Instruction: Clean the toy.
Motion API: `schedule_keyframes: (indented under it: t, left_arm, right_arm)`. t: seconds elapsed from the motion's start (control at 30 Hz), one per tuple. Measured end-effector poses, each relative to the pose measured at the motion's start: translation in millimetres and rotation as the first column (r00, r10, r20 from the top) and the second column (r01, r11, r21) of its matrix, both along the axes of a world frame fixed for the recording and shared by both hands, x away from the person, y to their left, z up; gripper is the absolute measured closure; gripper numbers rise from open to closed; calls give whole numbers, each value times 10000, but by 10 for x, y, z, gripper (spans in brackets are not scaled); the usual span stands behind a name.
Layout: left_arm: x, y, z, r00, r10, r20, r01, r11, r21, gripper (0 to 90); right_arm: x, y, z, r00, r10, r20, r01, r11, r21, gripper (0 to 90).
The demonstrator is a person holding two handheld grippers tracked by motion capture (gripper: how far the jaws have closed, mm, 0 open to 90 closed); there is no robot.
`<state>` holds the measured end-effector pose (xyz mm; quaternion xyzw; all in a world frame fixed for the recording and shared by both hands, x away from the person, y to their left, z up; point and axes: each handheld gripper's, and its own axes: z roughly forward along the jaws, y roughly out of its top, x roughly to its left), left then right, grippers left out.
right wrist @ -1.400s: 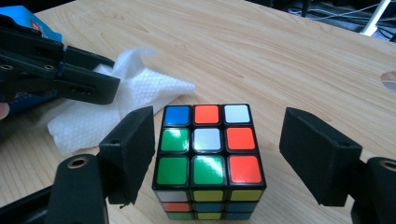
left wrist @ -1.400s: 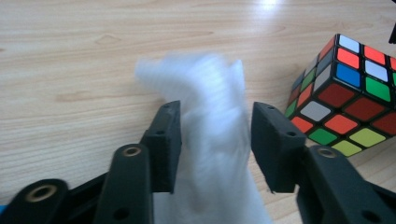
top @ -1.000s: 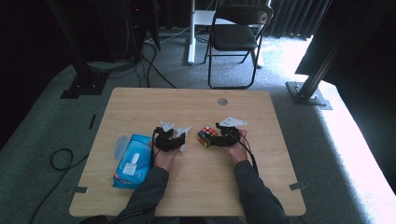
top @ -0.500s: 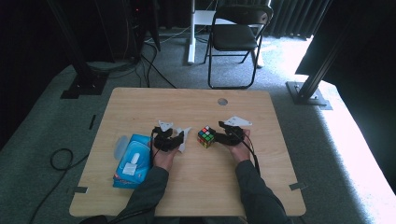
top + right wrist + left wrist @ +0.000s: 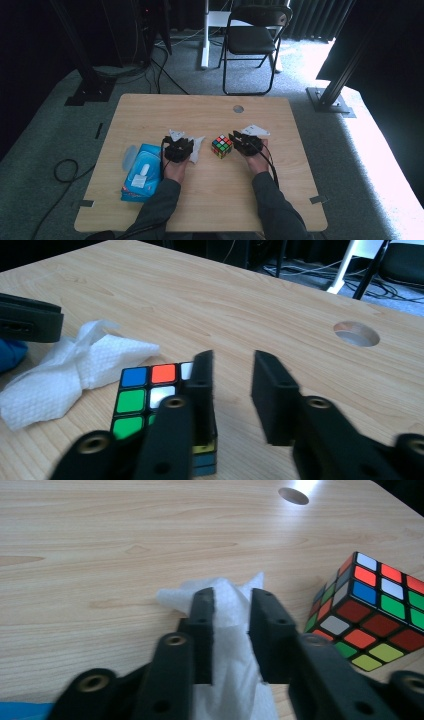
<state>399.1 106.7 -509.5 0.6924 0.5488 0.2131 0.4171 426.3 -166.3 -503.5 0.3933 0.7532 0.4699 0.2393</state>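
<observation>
A scrambled colour cube (image 5: 221,146) stands on the wooden table (image 5: 150,115) between my two grippers. My left gripper (image 5: 190,147) has just been closing, and in the left gripper view its jaws (image 5: 231,597) pinch a bunched white tissue (image 5: 175,597) that lies on the table, with the cube (image 5: 375,610) off to the right. My right gripper (image 5: 234,137) has also just been closing. In its own view the jaws (image 5: 232,362) stand apart over bare wood with nothing between them. The cube (image 5: 145,390) sits just outside the left jaw, and the tissue (image 5: 75,375) lies beyond it.
A blue tissue pack (image 5: 142,170) lies at the table's left, beside the left hand. A round cable hole (image 5: 238,108) is in the far part of the tabletop. A folding chair (image 5: 255,30) stands on the carpet behind the table.
</observation>
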Motion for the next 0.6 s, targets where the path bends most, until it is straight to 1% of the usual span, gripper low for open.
schedule_keyframes:
  t: [0.17,0.4,0.6]
  left_arm:
    - [-1,-3,-5,9999,-101,-31,101,9999,10,900]
    - [-3,-7,-6,9999,-164,-32,164,9998,87,900]
    - [-2,-7,-7,9999,-142,-40,142,9999,65,900]
  right_arm:
    - [2,-4,-6,9999,-142,-24,142,9998,-107,900]
    - [6,-14,-11,9996,-275,-66,275,9996,-63,900]
    - [7,-19,-8,9995,-322,-37,322,9995,-38,900]
